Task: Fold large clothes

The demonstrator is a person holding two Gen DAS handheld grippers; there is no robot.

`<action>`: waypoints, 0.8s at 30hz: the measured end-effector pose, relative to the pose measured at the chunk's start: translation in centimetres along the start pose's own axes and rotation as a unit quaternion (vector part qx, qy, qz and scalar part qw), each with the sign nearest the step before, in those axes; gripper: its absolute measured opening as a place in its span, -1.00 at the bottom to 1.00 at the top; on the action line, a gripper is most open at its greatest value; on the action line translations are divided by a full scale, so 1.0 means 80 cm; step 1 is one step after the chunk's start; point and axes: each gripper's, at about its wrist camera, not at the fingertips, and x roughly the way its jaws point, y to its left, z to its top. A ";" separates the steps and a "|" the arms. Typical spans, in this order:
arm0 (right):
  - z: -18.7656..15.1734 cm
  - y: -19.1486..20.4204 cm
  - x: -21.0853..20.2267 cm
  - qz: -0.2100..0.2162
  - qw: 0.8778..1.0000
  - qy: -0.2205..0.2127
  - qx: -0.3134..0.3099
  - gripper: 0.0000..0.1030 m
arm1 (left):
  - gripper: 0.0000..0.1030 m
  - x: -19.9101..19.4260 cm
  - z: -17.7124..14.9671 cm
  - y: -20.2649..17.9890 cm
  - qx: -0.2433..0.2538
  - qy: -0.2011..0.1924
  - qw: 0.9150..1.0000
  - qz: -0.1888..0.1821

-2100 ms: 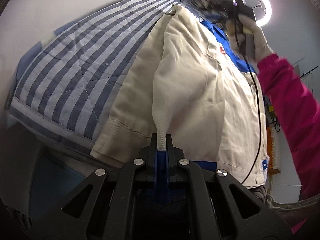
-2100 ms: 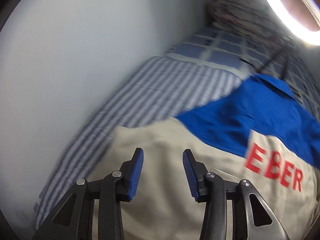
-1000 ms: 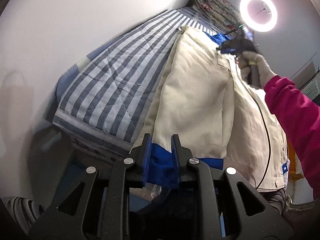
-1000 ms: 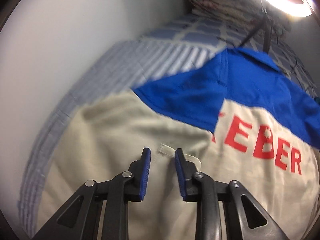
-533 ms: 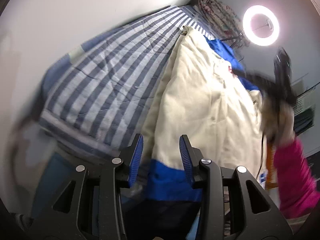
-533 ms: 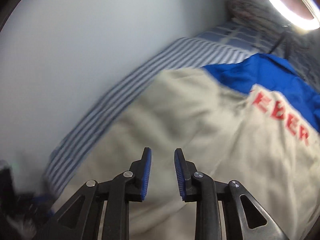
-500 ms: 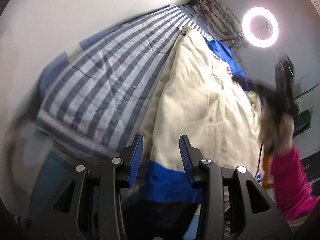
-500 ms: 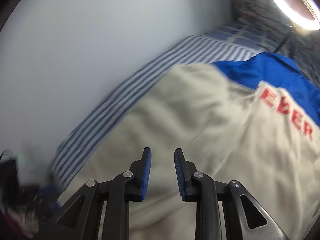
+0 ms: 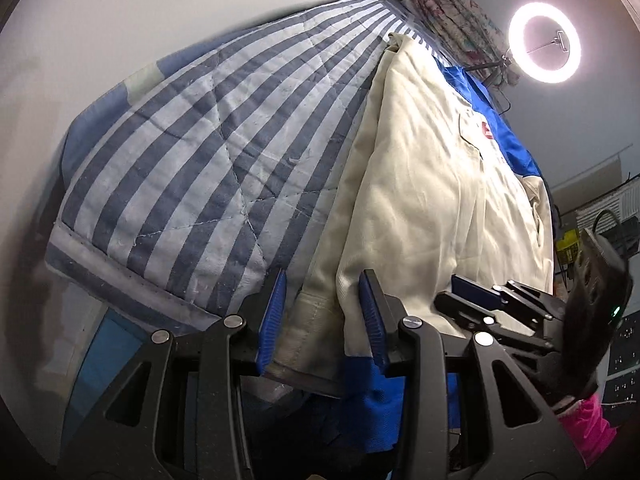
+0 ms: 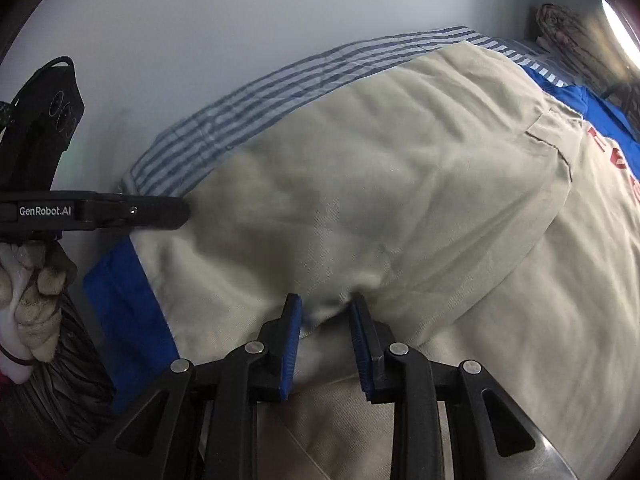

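Note:
A large beige work jacket (image 9: 432, 184) with blue shoulders, a blue hem band and red letters lies on the striped bed; its side is folded over the body. It also fills the right wrist view (image 10: 380, 184). My left gripper (image 9: 322, 314) is open, its jaws either side of the jacket's lower fold edge near the blue band (image 9: 372, 400). My right gripper (image 10: 325, 334) is open, with a bump of beige cloth between its blue pads. The right gripper also shows in the left wrist view (image 9: 496, 312), and the left one in the right wrist view (image 10: 176, 212).
A blue and white striped quilt (image 9: 208, 160) covers the bed beside a pale wall. A rolled patterned blanket (image 9: 452, 8) lies at the bed's far end. A ring light (image 9: 544, 42) glows at the upper right. My gloved hand (image 10: 32, 288) is at the left.
My left gripper let go of the sleeve cloth and opened near the hem. My right gripper swept from the jacket's shoulder down to the lower hem beside the left one.

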 end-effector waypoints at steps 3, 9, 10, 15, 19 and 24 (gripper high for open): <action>0.002 -0.005 -0.018 0.022 0.999 -0.006 0.031 -0.51 | -0.27 0.001 -0.002 0.001 0.000 0.003 1.000 -0.007; 0.000 -0.014 -0.036 0.051 0.997 0.001 0.051 -0.39 | -0.59 -0.001 -0.004 -0.005 0.014 -0.001 1.000 -0.006; 0.003 -0.021 -0.036 0.053 0.997 0.004 0.062 -0.32 | -0.64 -0.002 -0.004 -0.006 0.016 -0.003 1.000 -0.007; 0.031 -0.035 -0.034 0.063 0.993 0.009 0.101 0.18 | -0.67 -0.018 -0.010 -0.020 0.043 -0.026 0.999 0.010; 0.056 -0.035 -0.026 0.065 0.993 0.013 0.093 0.15 | -0.57 -0.026 -0.015 -0.027 0.062 -0.039 0.997 0.032; 0.050 -0.030 -0.006 0.062 0.993 0.038 0.091 0.14 | -0.21 -0.017 0.006 -0.034 0.084 -0.031 0.996 0.023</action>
